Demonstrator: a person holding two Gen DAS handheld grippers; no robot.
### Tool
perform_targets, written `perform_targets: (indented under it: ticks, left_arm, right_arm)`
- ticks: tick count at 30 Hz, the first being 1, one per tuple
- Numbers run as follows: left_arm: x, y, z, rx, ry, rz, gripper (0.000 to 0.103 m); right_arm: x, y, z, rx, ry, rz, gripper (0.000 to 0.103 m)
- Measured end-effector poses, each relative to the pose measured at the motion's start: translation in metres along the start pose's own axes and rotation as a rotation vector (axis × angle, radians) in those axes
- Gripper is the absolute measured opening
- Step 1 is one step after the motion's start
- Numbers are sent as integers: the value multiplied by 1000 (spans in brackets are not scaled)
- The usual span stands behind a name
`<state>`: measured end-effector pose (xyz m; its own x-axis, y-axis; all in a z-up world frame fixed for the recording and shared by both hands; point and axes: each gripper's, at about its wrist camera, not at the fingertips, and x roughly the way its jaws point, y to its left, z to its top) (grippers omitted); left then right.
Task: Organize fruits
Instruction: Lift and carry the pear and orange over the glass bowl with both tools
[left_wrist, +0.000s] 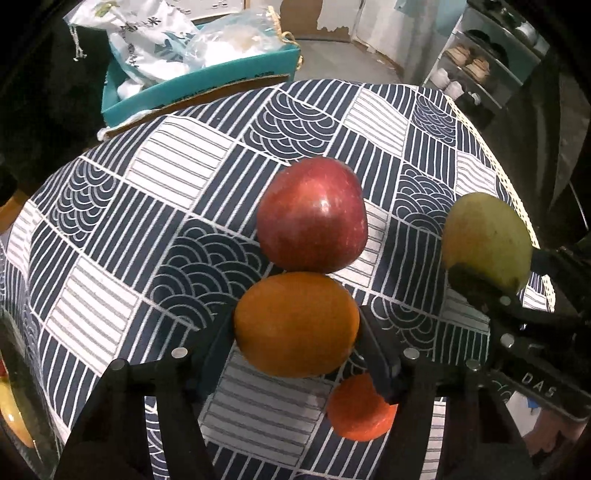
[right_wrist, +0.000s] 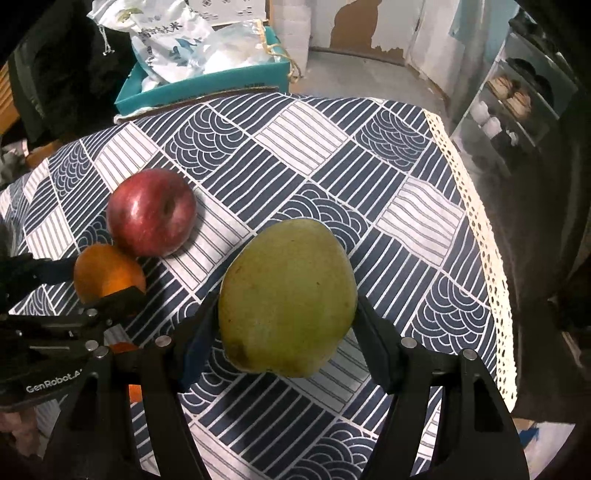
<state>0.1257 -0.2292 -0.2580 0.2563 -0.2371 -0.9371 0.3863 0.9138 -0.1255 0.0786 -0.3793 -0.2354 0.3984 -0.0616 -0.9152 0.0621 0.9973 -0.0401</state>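
The left claw (left_wrist: 295, 332) was clenched on an orange (left_wrist: 295, 325), held just in front of a red apple (left_wrist: 312, 216) that sat on the counter (left_wrist: 147, 221); the right claw (right_wrist: 286, 306) was grasping a green mango (right_wrist: 286, 299) to the right of both. To do the step well, each fruit probably wanted lowering until it met the cloth before the grip was eased, with the orange set close against the apple without nudging it, since round fruit rolls easily. A smaller orange-red fruit (left_wrist: 360, 410) lay below the left claw, partly covered by a finger, so its kind could not be made out. Whether either held fruit touched the cloth was hidden. At the far edge a teal box (right_wrist: 207, 83) of bags was cut off, and the shelf (right_wrist: 517, 99) beyond was too dim to read.
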Motion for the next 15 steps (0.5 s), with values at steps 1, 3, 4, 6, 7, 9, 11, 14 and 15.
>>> perform_targets:
  ticks: [1,3,4,6,7,9,11,14,15]
  left_arm:
    - [-2,1,0,0,-3,5,67]
    - [-6,5,-1,-3,-14,14,66]
    - [-9,6,-1,-4,-18,16,66]
    - [-17,9,-2,-10,-32,16,66]
    - [-20,10,-2,-12,-38,16,66]
    - [-30,13,-2,-16,-54,15,66]
    - [-39,14,-3,-15,-71,16,66]
    - [-52,15,-4,-12,-95,18,66]
    - [-57,15,-4,-10,-102,19,66]
  right_arm:
    - [-1,1,1,-1,-5,-2,71]
    - [-4,2,2,-1,-13,-2,71]
    - [-6,2,2,-1,-18,-3,71]
    - [-9,4,3,-7,-29,-8,71]
    - [-11,5,4,-9,-33,-9,71]
    - [-15,6,4,-12,-42,-10,71]
    - [-20,7,4,-15,-53,-10,71]
    - [-29,11,5,-25,-75,-10,71]
    - [-34,13,6,-31,-86,-10,71]
